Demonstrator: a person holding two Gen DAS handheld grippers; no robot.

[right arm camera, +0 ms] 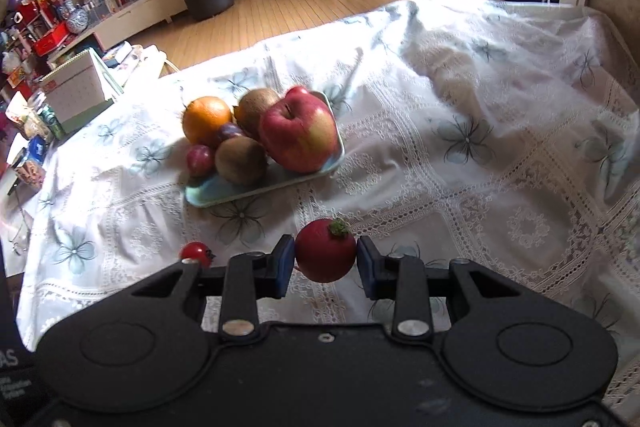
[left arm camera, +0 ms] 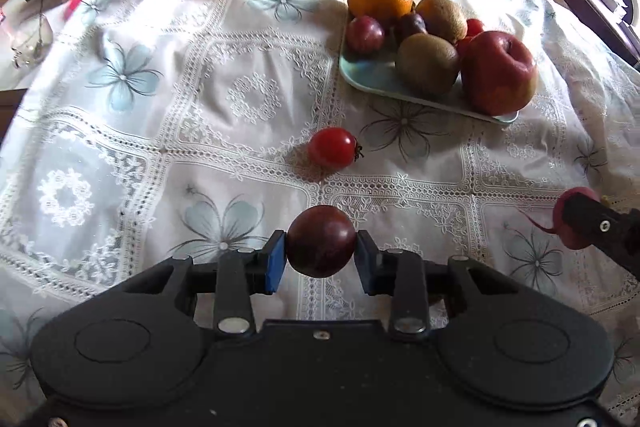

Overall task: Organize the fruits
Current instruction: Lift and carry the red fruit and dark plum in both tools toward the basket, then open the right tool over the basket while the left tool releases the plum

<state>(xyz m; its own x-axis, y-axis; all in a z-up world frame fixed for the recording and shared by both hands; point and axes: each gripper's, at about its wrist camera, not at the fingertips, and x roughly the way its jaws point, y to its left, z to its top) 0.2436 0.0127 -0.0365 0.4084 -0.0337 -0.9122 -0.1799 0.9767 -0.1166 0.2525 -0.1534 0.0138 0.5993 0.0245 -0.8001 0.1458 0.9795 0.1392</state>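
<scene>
Tray [left arm camera: 370, 77] already loaded: orange, kiwis, apple, plums. Left gripper [left arm camera: 321, 251] clamps dark plum [left arm camera: 321, 247]; right gripper [right arm camera: 325, 259] clamps radish [right arm camera: 325, 251]. Cherry tomato [left arm camera: 332, 148] left on tablecloth

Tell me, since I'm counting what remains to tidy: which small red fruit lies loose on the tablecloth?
The cherry tomato, lying on the lace tablecloth in front of the tray. The other small red ones sit on the tray or are clamped in a gripper.
</scene>
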